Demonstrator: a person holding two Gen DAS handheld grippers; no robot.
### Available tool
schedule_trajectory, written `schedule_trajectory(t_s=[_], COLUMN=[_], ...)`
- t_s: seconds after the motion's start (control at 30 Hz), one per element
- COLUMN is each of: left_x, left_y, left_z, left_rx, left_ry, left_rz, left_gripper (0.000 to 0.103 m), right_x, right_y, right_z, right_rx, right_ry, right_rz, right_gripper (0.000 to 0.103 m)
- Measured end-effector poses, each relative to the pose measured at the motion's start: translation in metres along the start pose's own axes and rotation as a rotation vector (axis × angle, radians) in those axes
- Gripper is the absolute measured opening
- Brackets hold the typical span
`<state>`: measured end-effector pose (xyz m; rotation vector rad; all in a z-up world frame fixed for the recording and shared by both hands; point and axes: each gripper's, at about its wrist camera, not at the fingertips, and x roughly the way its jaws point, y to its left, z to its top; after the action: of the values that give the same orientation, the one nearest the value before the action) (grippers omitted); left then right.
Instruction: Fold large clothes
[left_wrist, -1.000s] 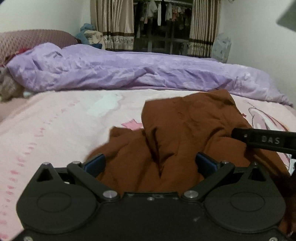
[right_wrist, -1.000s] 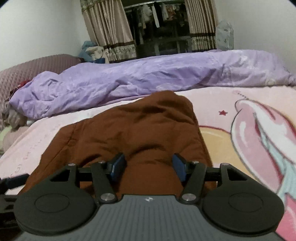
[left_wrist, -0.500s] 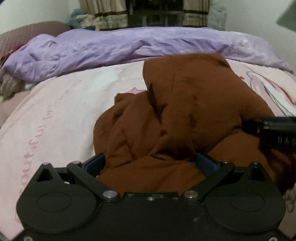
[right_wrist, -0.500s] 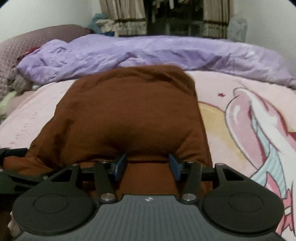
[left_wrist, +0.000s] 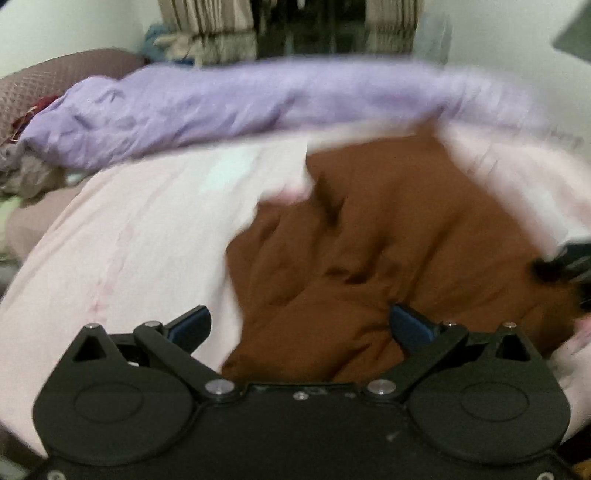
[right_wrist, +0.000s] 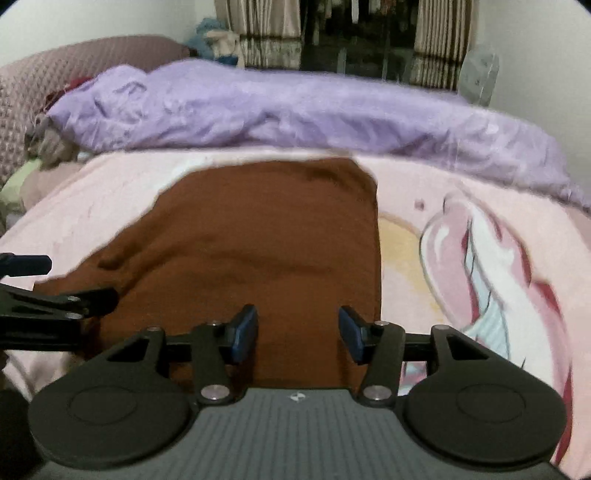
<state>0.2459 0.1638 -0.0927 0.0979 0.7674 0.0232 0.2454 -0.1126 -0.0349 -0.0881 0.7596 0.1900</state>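
I am looking at a brown garment (right_wrist: 266, 240) lying on the pink printed bedspread (right_wrist: 461, 258), well short of the lilac duvet (right_wrist: 295, 110) bunched along the far side of the bed. From the right wrist view it is showing a fairly flat, squared panel with a straight right-hand edge, so I am judging that at least one fold is already laid there. From the left wrist view the same garment (left_wrist: 388, 240) is looking rumpled and heaped on its left side, though blur is hiding the detail, so that part is still wanting to be smoothed and folded over.

My left tongs (left_wrist: 299, 325) are standing wide over the near left edge of the cloth, gripping nothing. My right tongs (right_wrist: 297, 332) are standing at a middling gap above the near hem; the blue pads (right_wrist: 243, 332) are not pinching any fabric that I can see.

I am reckoning the job as partway through, with the tidy final folds still to come.
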Motion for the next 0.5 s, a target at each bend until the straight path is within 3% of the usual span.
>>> schedule_trajectory(t_s=[0.13,0.3,0.37,0.43,0.5], left_x=[0.01,-0.036,-0.048,-0.045,-0.018], left_y=[0.013,0.009,0.017,0.027,0.031], left_z=[-0.011,0.004,0.006,0.003,-0.004], left_rx=[-0.132,-0.02,-0.021,-0.043,-0.043], left_ry=[0.023,-0.063,-0.089,-0.071,0.012], left_rz=[-0.078,0.0,0.019,0.044,0.084], left_gripper=[0.103,0.103,0.103,0.103,0.103], right_x=[0.012,-0.015,-0.024,-0.021,-0.008], right_y=[-0.003,0.002,-0.002,-0.008,-0.018], right_z=[-0.008,0.0,-0.003,-0.007,-0.013], right_rx=[0.021,-0.003,-0.005,-0.007,0.018], right_ry=[0.01,-0.014,-0.021,-0.01,0.018], right_rz=[-0.019,-0.045,-0.052,-0.069,-0.058], right_gripper=[0.063,0.062,0.062,0.062,0.062])
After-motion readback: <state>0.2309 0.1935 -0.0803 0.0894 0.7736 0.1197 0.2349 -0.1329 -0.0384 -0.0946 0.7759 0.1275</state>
